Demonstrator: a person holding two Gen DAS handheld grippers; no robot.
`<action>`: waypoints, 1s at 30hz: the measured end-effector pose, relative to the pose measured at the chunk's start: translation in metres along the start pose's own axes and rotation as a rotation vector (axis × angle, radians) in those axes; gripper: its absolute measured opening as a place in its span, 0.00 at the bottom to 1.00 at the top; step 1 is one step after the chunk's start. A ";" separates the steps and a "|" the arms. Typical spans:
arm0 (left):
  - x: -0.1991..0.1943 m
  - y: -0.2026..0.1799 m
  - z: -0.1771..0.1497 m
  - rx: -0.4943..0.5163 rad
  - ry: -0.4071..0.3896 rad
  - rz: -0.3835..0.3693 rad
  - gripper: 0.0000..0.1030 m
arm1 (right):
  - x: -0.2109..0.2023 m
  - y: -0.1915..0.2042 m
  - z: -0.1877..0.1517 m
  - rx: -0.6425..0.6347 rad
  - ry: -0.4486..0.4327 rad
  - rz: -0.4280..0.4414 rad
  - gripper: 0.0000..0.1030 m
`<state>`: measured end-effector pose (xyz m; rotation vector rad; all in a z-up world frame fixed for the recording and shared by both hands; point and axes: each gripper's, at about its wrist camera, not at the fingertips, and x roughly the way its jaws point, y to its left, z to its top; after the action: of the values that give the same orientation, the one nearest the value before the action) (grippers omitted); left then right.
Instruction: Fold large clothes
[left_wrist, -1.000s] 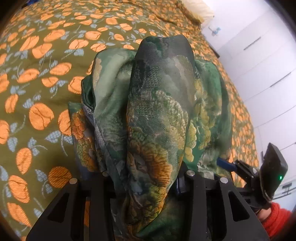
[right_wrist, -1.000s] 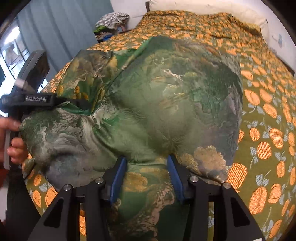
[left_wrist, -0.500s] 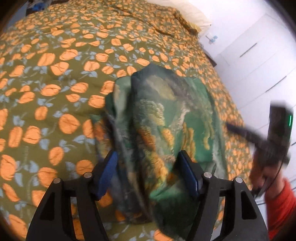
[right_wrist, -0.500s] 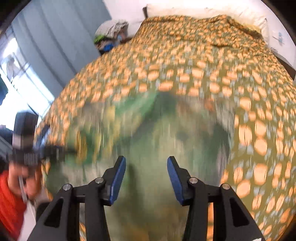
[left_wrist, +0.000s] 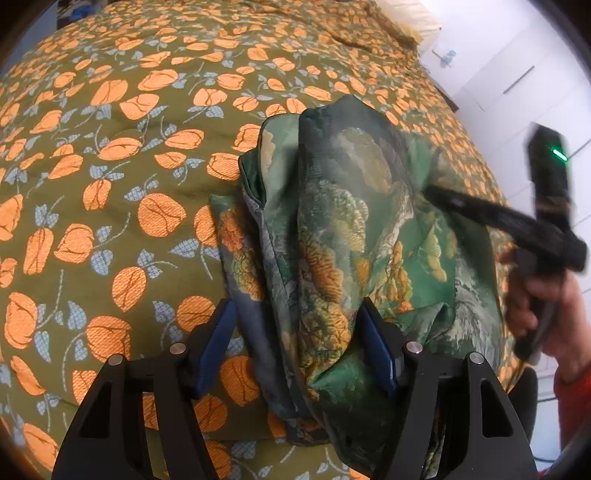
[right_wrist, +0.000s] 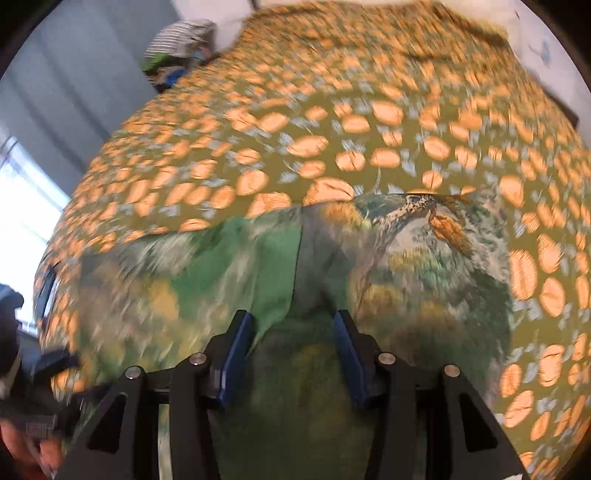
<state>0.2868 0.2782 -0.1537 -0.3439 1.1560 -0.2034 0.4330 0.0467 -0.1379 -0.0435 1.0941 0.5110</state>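
While its blue pads stand apart on either side of a raised fold, the left gripper is released, straddling the green patterned garment bunched on the bed. The right gripper likewise gapes over the cloth. Bedspread lies bare left of and beyond the bundle's edges. Only the left view shows white cabinets; only the right shows striped laundry.
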 end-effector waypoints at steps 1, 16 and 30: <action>-0.001 -0.001 -0.001 0.006 -0.002 0.002 0.67 | -0.014 0.000 -0.008 -0.026 -0.027 0.013 0.47; 0.014 0.001 -0.007 -0.020 0.008 0.018 0.73 | -0.070 -0.025 -0.187 -0.012 -0.103 0.035 0.47; 0.003 0.000 -0.014 -0.098 -0.063 0.037 0.81 | -0.067 -0.014 -0.189 -0.048 -0.109 -0.038 0.54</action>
<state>0.2749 0.2749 -0.1619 -0.4123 1.1111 -0.1029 0.2573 -0.0440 -0.1727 -0.0777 0.9728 0.4995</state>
